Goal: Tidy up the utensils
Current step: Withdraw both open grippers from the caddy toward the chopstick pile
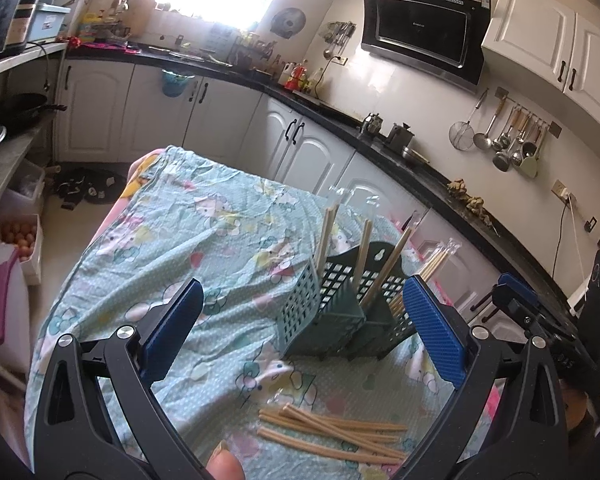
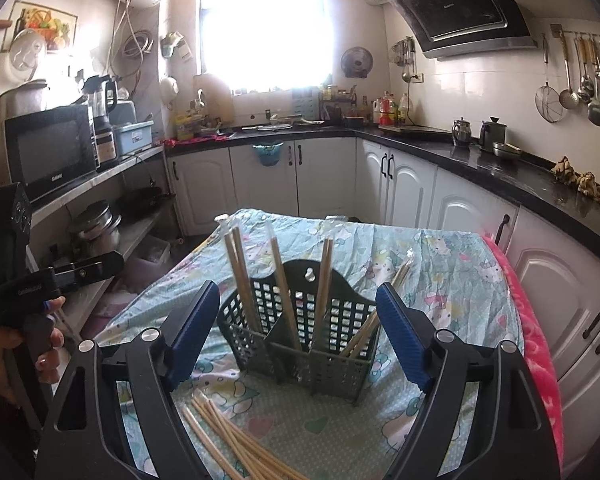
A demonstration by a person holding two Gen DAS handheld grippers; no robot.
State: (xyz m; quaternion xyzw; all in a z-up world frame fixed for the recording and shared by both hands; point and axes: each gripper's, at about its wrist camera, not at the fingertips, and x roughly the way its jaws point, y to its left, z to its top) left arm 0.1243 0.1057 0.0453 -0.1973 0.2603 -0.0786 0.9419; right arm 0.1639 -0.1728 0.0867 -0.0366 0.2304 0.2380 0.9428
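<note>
A dark green slotted utensil caddy stands on the patterned cloth, with several wrapped chopstick pairs upright in its compartments. It also shows in the left wrist view. Several loose chopsticks lie flat on the cloth in front of it, also in the left wrist view. My right gripper is open and empty, its blue pads either side of the caddy in view. My left gripper is open and empty, above the loose chopsticks and left of the caddy.
The table wears a teal cartoon-print cloth with a pink blanket edge at right. Black kitchen counters and white cabinets ring the room. A shelf with a microwave and pots stands left. The left gripper's body shows at far left.
</note>
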